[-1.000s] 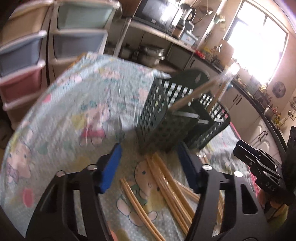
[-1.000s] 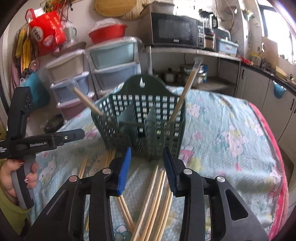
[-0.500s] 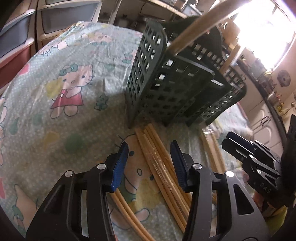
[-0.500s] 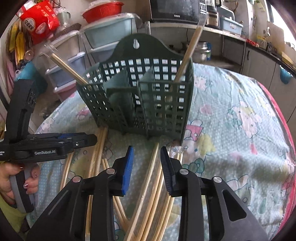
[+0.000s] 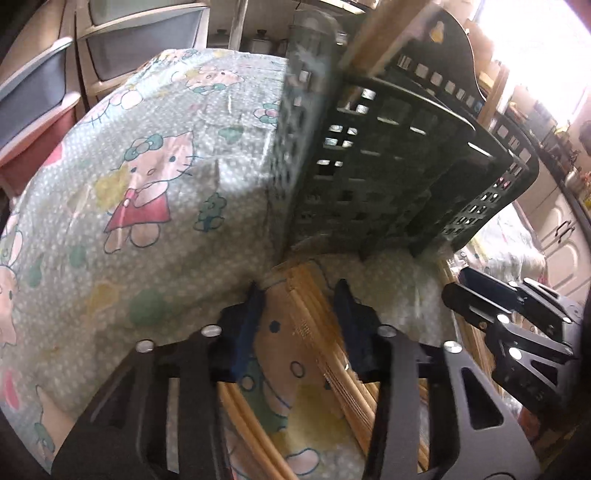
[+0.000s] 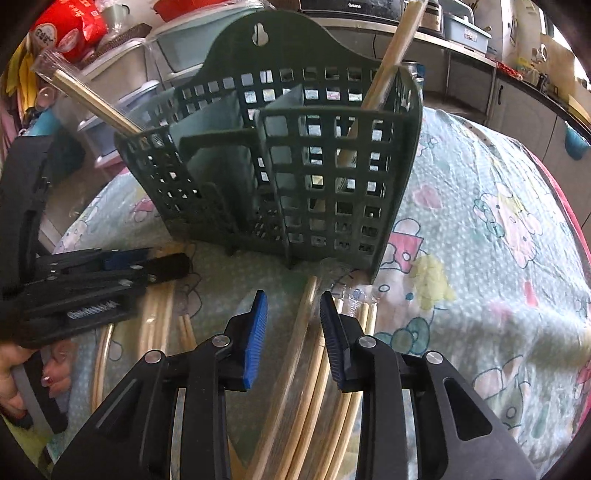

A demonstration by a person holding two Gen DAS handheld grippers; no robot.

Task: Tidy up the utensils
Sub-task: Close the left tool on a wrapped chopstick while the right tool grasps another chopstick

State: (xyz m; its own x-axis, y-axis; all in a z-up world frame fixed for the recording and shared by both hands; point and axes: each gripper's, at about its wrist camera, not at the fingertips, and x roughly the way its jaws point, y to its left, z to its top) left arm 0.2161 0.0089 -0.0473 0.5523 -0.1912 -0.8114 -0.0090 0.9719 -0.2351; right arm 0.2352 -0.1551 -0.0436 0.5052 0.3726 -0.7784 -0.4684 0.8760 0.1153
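A dark green slotted utensil holder (image 6: 295, 166) stands on the patterned tablecloth, with one wrapped chopstick pair (image 6: 388, 62) leaning in its right compartment and another (image 6: 88, 96) in its left. It also shows in the left wrist view (image 5: 388, 166). Several wrapped wooden chopstick pairs (image 6: 314, 369) lie on the cloth before it. My right gripper (image 6: 293, 332) is open, low over a pair. My left gripper (image 5: 299, 317) is open, straddling a bundle of chopsticks (image 5: 314, 314). The left gripper also shows in the right wrist view (image 6: 147, 266).
The table carries a Hello Kitty cloth (image 5: 147, 166). Plastic drawer units (image 5: 44, 85) stand beyond its left edge. A counter with a microwave (image 6: 351, 7) runs behind, cabinets (image 6: 517, 107) to the right.
Both grippers have moved down and forward toward the holder and the chopsticks. The left gripper's jaws have narrowed around the bundle. The right gripper's jaws stayed about as wide.
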